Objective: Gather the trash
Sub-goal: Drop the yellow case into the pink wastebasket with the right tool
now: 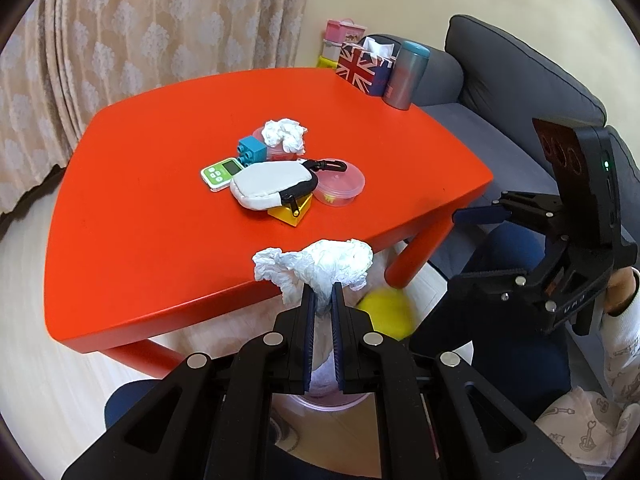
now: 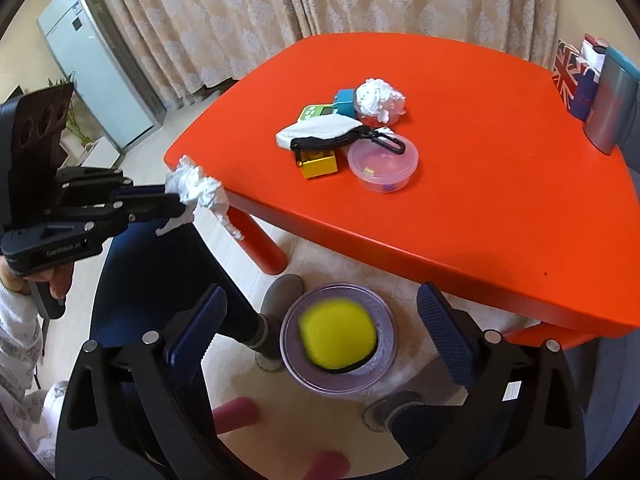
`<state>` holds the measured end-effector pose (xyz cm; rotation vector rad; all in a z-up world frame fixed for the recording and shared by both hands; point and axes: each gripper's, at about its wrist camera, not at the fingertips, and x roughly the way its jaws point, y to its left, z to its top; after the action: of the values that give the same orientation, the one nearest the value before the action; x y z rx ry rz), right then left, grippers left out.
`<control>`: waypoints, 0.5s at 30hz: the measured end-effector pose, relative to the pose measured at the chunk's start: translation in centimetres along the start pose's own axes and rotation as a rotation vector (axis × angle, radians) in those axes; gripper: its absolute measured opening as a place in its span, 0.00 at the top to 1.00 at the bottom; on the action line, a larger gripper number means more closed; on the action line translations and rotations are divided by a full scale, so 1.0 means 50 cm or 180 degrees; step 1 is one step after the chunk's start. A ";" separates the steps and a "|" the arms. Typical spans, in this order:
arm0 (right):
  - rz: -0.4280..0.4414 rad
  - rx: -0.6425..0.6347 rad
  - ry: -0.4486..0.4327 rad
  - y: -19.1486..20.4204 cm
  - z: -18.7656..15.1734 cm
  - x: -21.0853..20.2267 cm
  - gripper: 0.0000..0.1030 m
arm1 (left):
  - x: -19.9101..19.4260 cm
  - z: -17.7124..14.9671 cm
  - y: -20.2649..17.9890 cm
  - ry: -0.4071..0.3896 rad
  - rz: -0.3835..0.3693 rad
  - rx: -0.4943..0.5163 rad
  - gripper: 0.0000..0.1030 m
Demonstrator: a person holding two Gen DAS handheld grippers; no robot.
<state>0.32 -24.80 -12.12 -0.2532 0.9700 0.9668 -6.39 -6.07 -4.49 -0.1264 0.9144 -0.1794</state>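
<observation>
My left gripper (image 1: 322, 294) is shut on a crumpled white tissue (image 1: 316, 264), held off the near edge of the red table (image 1: 160, 200); it also shows in the right wrist view (image 2: 198, 190). A second crumpled tissue (image 1: 284, 134) lies on a pink container among the clutter at the table's middle, also seen in the right wrist view (image 2: 378, 100). My right gripper (image 2: 320, 320) is open and empty above a clear round bin (image 2: 340, 338) on the floor that holds a yellow object (image 2: 338, 334).
On the table lie a white pouch (image 1: 272, 186), a green timer (image 1: 222, 172), a blue brick (image 1: 252, 150), a yellow block (image 1: 290, 212) and a clear lidded tub (image 1: 340, 186). A flag box (image 1: 360, 66) and grey cup (image 1: 408, 74) stand at the far corner. A grey sofa (image 1: 520, 92) is right.
</observation>
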 end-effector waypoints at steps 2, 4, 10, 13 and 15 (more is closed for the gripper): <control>-0.0008 0.0022 -0.0028 -0.003 0.002 -0.006 0.07 | 0.001 0.000 -0.001 0.0008 -0.0005 0.0005 0.92; -0.0020 0.0038 -0.0055 -0.006 0.002 -0.013 0.06 | 0.004 0.000 -0.003 0.0017 -0.0013 0.0015 0.92; -0.0085 0.0074 -0.0085 -0.015 0.004 -0.027 0.06 | 0.015 -0.002 -0.015 0.0060 -0.0064 0.0055 0.92; -0.0122 0.0093 -0.0112 -0.019 0.004 -0.038 0.06 | 0.025 -0.004 -0.022 0.0105 -0.0085 0.0085 0.92; -0.0147 0.0115 -0.0132 -0.025 0.004 -0.046 0.06 | 0.032 -0.005 -0.028 0.0133 -0.0100 0.0104 0.92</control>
<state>0.95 -26.74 -10.46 -0.2236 0.9389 0.9082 -5.79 -7.78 -5.62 -0.1071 0.9509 -0.2269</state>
